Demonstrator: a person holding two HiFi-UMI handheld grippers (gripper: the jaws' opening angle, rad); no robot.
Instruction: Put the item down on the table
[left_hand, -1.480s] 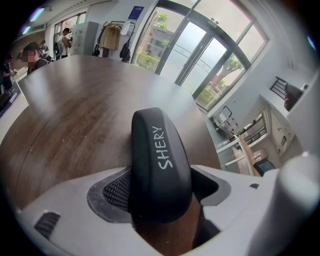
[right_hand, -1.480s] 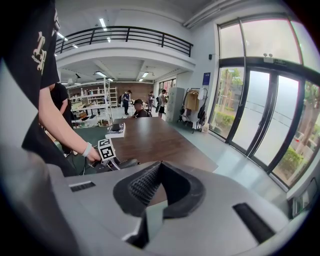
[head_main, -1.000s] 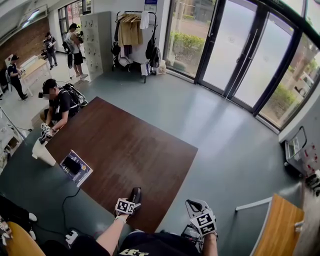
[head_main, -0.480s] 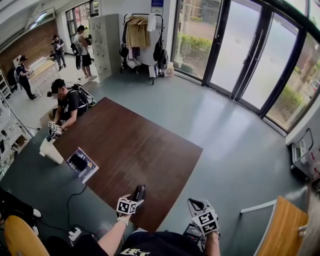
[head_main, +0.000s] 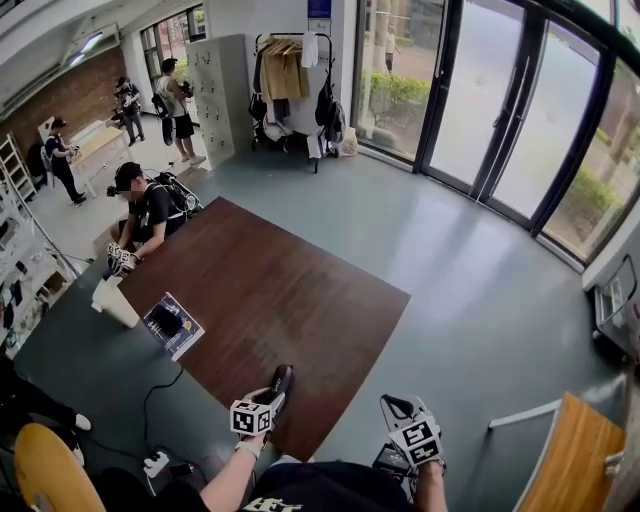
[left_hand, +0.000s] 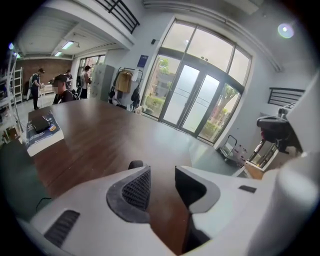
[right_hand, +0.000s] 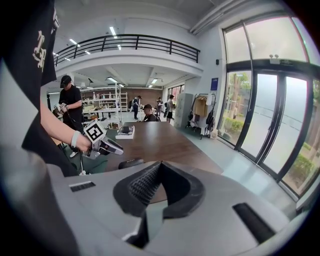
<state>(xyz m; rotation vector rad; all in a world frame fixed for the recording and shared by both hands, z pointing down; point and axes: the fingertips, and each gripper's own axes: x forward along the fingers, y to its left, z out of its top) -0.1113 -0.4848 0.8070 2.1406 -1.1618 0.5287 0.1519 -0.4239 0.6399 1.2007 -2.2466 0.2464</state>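
One relation governs my next move: the dark oblong item (head_main: 283, 382) lies flat on the brown worktop (head_main: 270, 290), close to its near edge. It sits just ahead of and below my left hand-held gripper (head_main: 272, 403), its long axis running away from me almost in line with the way that gripper points. My left is by far the nearer. My right hand-held gripper (head_main: 395, 406) hangs off to the side over the grey floor (head_main: 470, 300), past the worktop's edge and apart from the item. My left jaws stand apart with only bare wood showing between them; they have just been closing from wide, on nothing. My right jaws are clenched tip to tip, empty. I judge the putting-down done, so the left only needs to draw clear without nudging the item toward the edge. The head view gives the item's direction and its place by the edge, but not how far the gripper stands above it. The right gripper view shows that from the side: the left hand-held gripper (right_hand: 116, 148) hovers above the item (right_hand: 131, 162), not touching it. The left gripper view shows only the item's rounded end (left_hand: 135, 164) peeping over the tip of one jaw.
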